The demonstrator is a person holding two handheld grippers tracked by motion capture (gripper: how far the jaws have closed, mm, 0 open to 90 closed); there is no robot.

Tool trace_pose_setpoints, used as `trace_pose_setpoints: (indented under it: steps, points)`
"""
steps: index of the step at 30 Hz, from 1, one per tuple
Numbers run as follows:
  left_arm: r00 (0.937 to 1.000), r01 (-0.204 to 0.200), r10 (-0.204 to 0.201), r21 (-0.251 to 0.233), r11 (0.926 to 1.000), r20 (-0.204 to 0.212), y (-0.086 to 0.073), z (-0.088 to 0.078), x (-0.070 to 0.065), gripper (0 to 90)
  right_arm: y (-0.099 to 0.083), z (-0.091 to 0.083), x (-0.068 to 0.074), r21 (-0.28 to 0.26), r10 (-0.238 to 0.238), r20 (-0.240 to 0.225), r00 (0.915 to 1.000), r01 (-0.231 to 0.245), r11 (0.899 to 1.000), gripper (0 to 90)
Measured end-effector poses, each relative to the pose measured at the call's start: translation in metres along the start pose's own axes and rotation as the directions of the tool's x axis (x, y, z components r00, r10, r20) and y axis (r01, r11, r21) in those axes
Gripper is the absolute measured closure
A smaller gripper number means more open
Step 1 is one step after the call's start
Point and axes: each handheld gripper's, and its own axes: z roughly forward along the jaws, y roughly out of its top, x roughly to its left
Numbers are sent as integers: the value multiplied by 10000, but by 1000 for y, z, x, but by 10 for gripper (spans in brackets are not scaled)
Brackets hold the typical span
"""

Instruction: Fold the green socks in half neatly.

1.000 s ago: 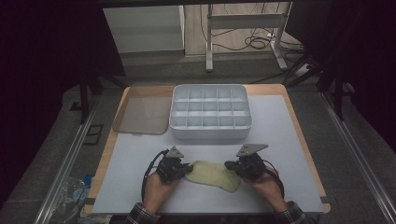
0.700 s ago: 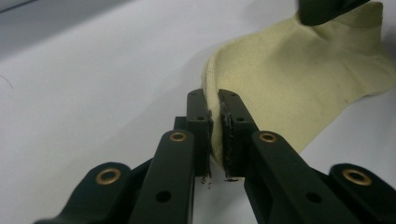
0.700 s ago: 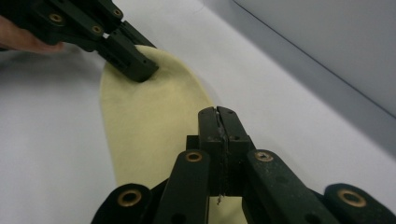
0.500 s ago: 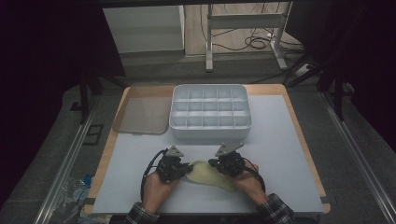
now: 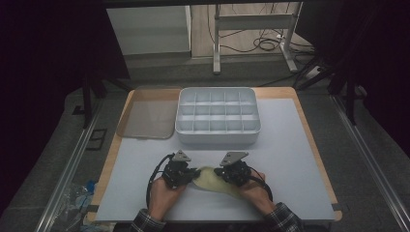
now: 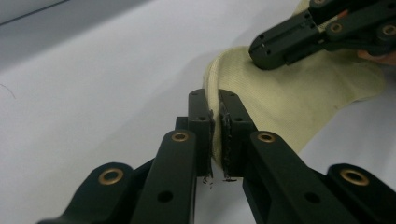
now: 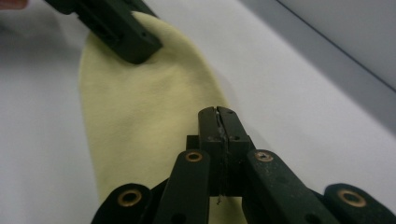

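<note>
Bench (image 5: 300, 145): a pale sheet on a wood-edged top, seen from the high view; everything I work with lies on it.

Tray (image 5: 217, 116): a white box split into rows of small compartments, at the far middle of the bench.

Lid (image 5: 145, 120): a flat grey-brown panel with rounded corners, just beside the tray on its left, one corner past the bench edge.

Sock (image 5: 212, 178): a pale yellow knitted piece lying flat on the near part of the bench, well apart from the tray, stretched between my two tools. In the left gripper view the sock (image 6: 289, 93) spreads away to the right; in the right gripper view the sock (image 7: 135, 116) runs up and left.

Left tongs (image 5: 191, 174): at the sock's left end. In their own view the left tongs (image 6: 216, 126) are closed on the folded edge of the fabric, which stands pinched between the two pads.

Right tongs (image 5: 220, 172): at the sock's upper edge, toward its right part. In their own view the right tongs (image 7: 219, 128) are pressed fully together, resting on the sock's right edge; I cannot tell whether any fabric is caught between them.

Hands: my left hand (image 5: 162, 195) and right hand (image 5: 254, 191) grip the tool bodies from the near side.
</note>
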Motion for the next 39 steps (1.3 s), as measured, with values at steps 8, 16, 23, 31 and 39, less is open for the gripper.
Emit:
trace_pose_setpoints:
  steps: [8, 16, 23, 31, 39]
  points:
    - [10000, -77, 77, 1, 10000, -50, 1, 0, 0, 848, -4, -3, 5, -30, 79, -185, 9998, -79, 10000, 894]
    - [9999, -113, 114, 35, 9999, -85, 1, 0, -1, 848, -10, -8, 13, -153, 85, -534, 9985, -94, 9998, 893]
    - [9999, -151, 151, 11, 9999, -83, 1, -1, -2, 848, -13, -11, 21, -148, -56, -722, 9974, 46, 9999, 894]
    - [9998, -192, 191, -38, 9998, -112, 2, -2, -3, 849, -15, -14, 31, -130, -288, -956, 9950, 277, 9995, 894]
    - [9996, -229, 229, -23, 9997, -141, 3, -2, -4, 849, -15, -16, 40, -79, -568, -1212, 9910, 562, 9984, 893]
